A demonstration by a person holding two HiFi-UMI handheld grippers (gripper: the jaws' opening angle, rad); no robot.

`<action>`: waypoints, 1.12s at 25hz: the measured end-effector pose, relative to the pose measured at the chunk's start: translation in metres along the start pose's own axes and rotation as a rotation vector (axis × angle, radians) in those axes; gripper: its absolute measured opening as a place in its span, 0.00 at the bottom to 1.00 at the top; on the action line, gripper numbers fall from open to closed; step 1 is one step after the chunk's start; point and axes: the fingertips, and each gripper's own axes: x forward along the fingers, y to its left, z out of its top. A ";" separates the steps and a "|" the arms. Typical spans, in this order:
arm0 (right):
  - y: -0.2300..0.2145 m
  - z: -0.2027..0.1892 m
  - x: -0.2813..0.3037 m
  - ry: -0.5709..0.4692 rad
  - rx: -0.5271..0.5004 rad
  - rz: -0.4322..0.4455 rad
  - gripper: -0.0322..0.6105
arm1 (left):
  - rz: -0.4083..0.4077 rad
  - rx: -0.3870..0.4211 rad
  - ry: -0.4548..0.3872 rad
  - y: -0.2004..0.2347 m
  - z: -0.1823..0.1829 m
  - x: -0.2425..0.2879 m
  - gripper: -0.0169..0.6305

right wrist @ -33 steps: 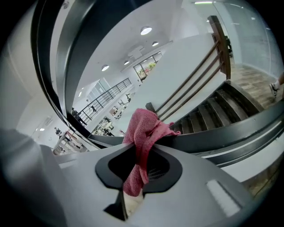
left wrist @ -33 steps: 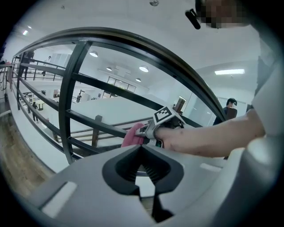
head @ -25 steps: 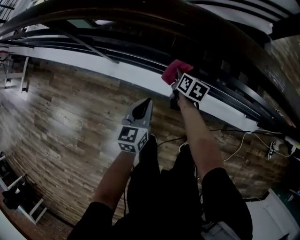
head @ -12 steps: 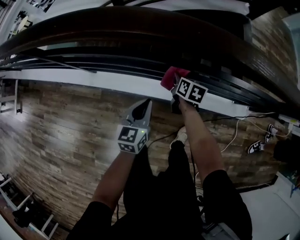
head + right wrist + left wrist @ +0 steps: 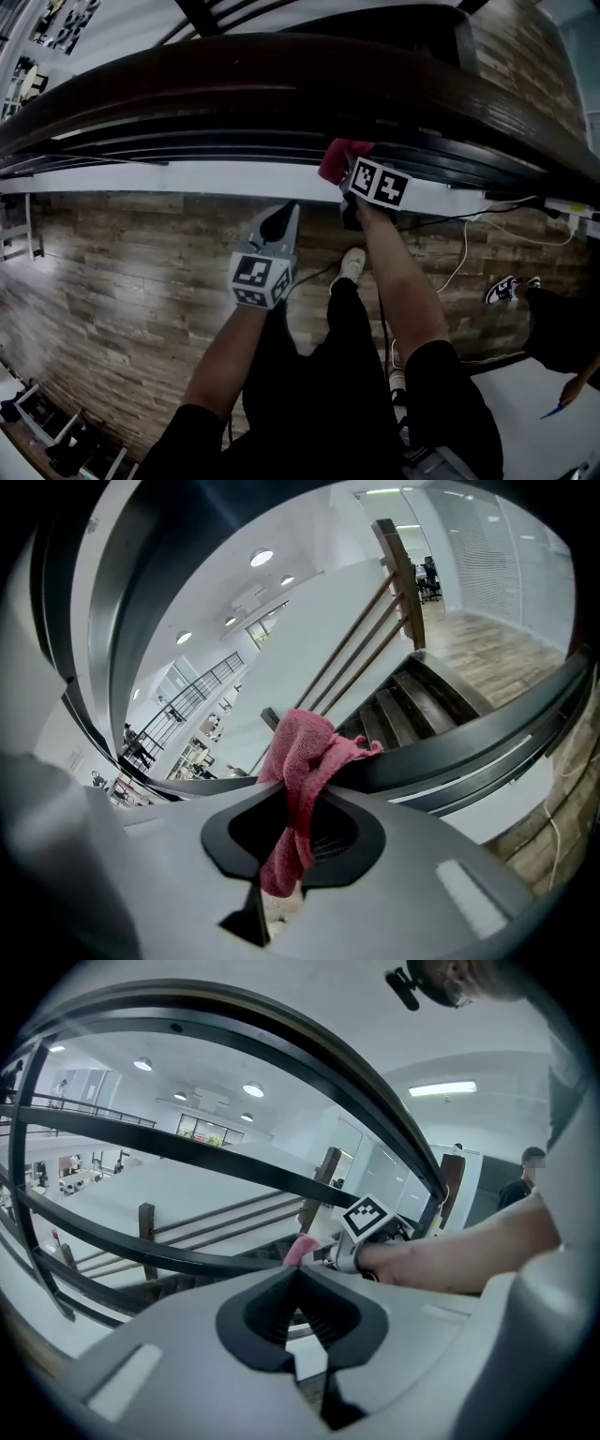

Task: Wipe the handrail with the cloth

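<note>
A dark wooden handrail (image 5: 281, 80) curves across the top of the head view, with black metal rails (image 5: 187, 145) below it. My right gripper (image 5: 349, 167) is shut on a red cloth (image 5: 339, 157), pressed up against a black rail just under the handrail. In the right gripper view the cloth (image 5: 300, 761) hangs bunched between the jaws against a dark rail (image 5: 469, 752). My left gripper (image 5: 281, 217) is lower and to the left, shut with nothing in it, pointing at the railing. The left gripper view shows the left gripper (image 5: 298, 1269) below the rails (image 5: 187, 1157), with the cloth (image 5: 300, 1251) beyond.
Wood-plank floor (image 5: 122, 272) lies below. A white ledge (image 5: 187, 178) runs under the railing. Cables (image 5: 464, 253) and a sneaker (image 5: 502, 289) lie on the floor at right. Stairs (image 5: 422, 700) descend beyond the railing. The person's legs (image 5: 328, 375) fill the lower middle.
The head view has swung so the handrail sits lower and flatter in frame. The right gripper stays on the rail with the cloth, shifted slightly along it. The left gripper keeps its place.
</note>
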 end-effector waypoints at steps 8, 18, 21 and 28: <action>-0.051 0.009 -0.025 -0.005 0.020 -0.008 0.12 | -0.047 0.028 0.034 -0.042 -0.003 0.035 0.03; -0.114 0.017 -0.057 -0.007 0.020 -0.059 0.12 | -0.151 0.055 0.071 -0.092 -0.005 0.084 0.03; -0.139 0.020 -0.071 -0.009 0.014 -0.074 0.12 | -0.193 0.073 0.092 -0.110 -0.005 0.099 0.03; -0.169 0.023 -0.088 -0.004 0.015 -0.066 0.12 | -0.299 0.107 0.126 -0.152 -0.006 0.131 0.03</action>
